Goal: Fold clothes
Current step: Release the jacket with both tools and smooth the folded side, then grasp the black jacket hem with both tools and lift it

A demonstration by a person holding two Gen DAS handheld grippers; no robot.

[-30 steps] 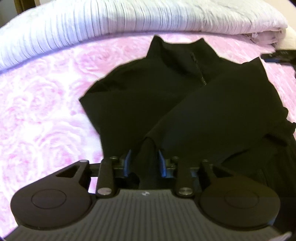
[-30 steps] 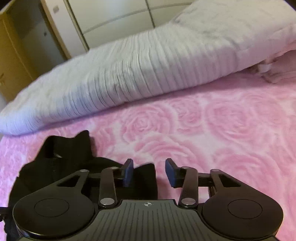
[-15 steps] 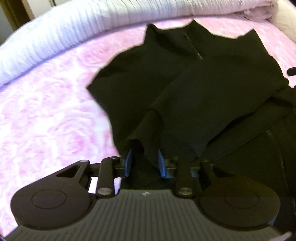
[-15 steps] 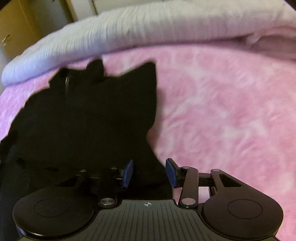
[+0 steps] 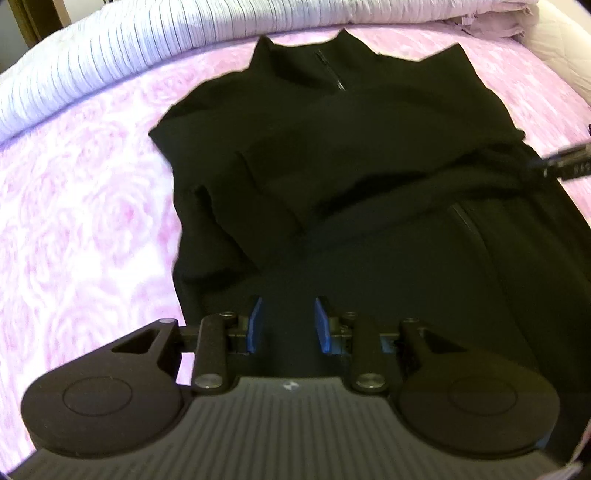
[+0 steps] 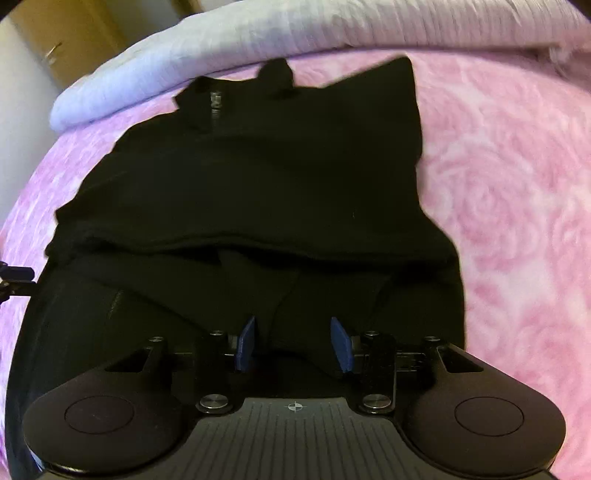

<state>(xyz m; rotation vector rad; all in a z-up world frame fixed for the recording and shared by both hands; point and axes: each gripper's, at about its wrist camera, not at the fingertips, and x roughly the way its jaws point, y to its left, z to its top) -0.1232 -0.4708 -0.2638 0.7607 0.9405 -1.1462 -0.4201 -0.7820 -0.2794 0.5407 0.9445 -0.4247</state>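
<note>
A black zip-neck jacket [image 5: 369,155] lies on the pink rose bedspread [image 5: 81,206], collar toward the far side. A folded-over panel covers its chest. My left gripper [image 5: 287,306] hangs over the jacket's near left part, shut on a bunch of the black fabric between its blue pads [image 5: 255,325]. In the right wrist view the jacket [image 6: 258,177] fills the middle. My right gripper [image 6: 291,325] stands open just above its lower folds, with dark cloth lying under the gap. Whether the pads touch the cloth I cannot tell.
A white ribbed duvet [image 5: 110,62] is rolled along the far side of the bed, seen as the same duvet [image 6: 332,26] from the right. The other gripper's tip [image 5: 565,168] pokes in at the right edge. A wooden cupboard [image 6: 62,40] stands beyond the bed.
The left gripper moved across with the black fabric, and the jacket now lies flatter under it. The right gripper swung from over bare bedspread to above the jacket, still at the same width.
</note>
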